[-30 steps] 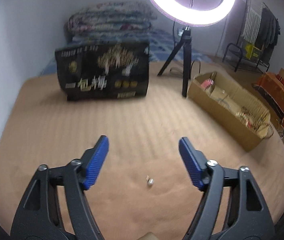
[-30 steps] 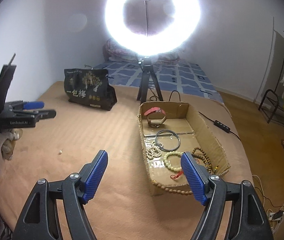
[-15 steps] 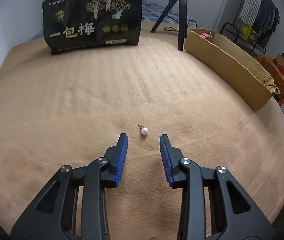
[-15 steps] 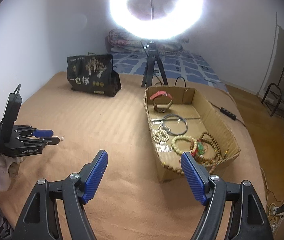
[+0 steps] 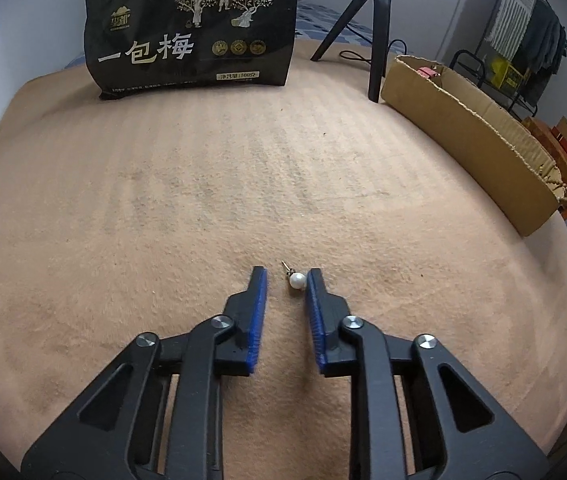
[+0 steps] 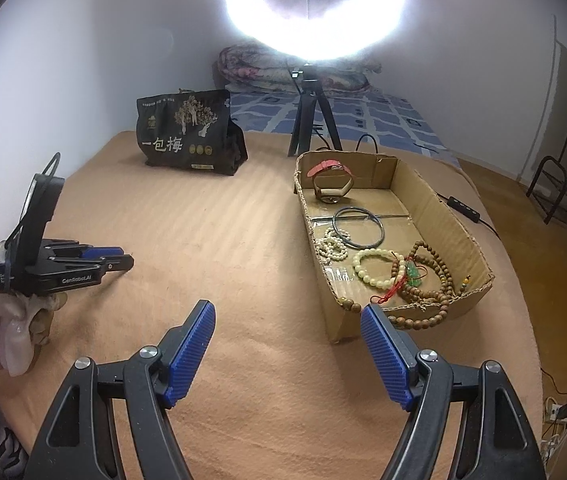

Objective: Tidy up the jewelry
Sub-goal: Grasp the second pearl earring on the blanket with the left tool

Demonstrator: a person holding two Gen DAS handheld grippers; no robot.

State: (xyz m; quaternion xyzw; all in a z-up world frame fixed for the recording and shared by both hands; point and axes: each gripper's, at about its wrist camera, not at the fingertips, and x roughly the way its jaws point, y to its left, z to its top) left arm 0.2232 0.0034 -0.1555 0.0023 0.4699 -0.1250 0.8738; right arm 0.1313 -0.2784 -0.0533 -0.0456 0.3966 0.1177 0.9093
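Pearl earring (image 5: 296, 280) lies on the tan blanket (image 5: 203, 184) between the left gripper (image 5: 285, 280) fingers, which have just been closing, touching only the right one. Right gripper (image 6: 287, 328) gapes empty near the cardboard tray (image 6: 439, 204).

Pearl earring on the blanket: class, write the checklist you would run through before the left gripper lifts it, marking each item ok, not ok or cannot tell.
1. Pearl earring between the left gripper fingers: ok.
2. Both pads pressing it: not ok; the jaws have just been closing, the right-hand finger is at the pearl, the other stands apart.
3. Earring post free of the blanket: cannot tell.
4. Cardboard box has bare floor left: ok.
5. Right gripper empty and out of the way: ok.
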